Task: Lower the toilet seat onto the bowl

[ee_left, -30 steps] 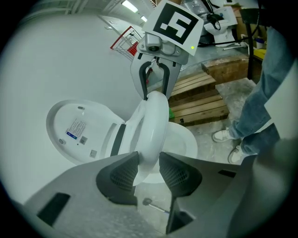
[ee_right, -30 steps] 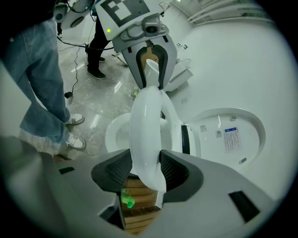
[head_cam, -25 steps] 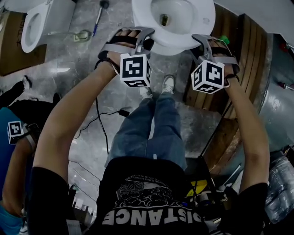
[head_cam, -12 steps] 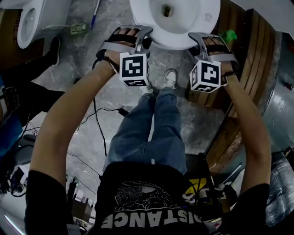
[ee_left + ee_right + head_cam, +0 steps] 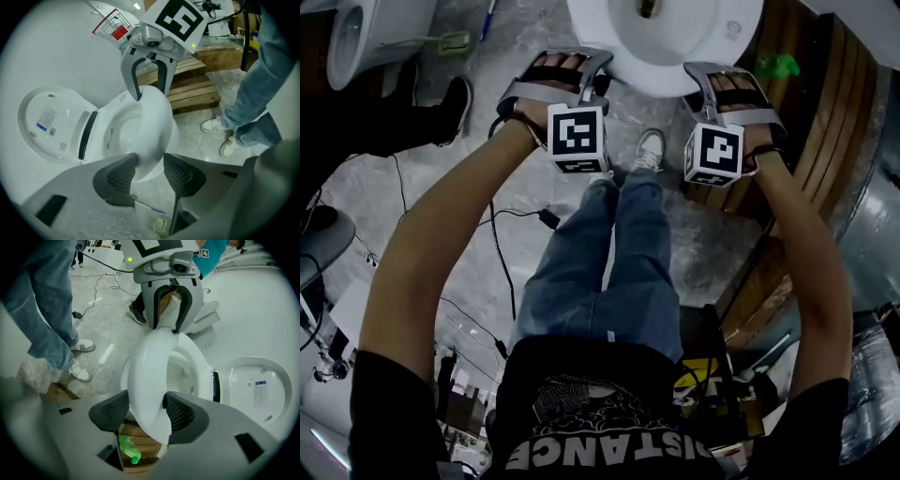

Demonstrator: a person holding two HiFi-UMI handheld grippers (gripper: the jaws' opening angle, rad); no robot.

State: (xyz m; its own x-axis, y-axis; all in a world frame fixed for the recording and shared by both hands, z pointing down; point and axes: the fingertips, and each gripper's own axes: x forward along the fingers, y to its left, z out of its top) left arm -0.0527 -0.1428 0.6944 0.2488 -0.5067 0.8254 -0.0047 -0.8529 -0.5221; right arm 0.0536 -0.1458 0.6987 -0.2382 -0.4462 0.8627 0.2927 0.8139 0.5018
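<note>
The white toilet seat (image 5: 614, 66) (image 5: 152, 122) (image 5: 145, 376) lies flat on the bowl, and the lid (image 5: 47, 124) (image 5: 255, 385) stands up behind it. My left gripper (image 5: 592, 70) (image 5: 150, 171) is at the seat's front left, with the rim between its pads. Its jaws are opening and a gap shows at one pad. My right gripper (image 5: 705, 77) (image 5: 146, 416) is at the front right. Its jaws also straddle the rim and are opening wide. Each gripper view shows the other gripper across the bowl.
A second toilet (image 5: 347, 37) stands at the far left, with a brush (image 5: 492, 19) on the floor nearby. A wooden pallet (image 5: 806, 112) with a green bottle (image 5: 778, 66) (image 5: 129, 448) flanks the right. Cables (image 5: 502, 253) cross the floor. A bystander's dark shoe (image 5: 455, 98) is at left.
Both grippers stay at the seat's front sides. The toilet has slid up in the head view. The bystander in blue at left has left view and a dark shoe now shows.
</note>
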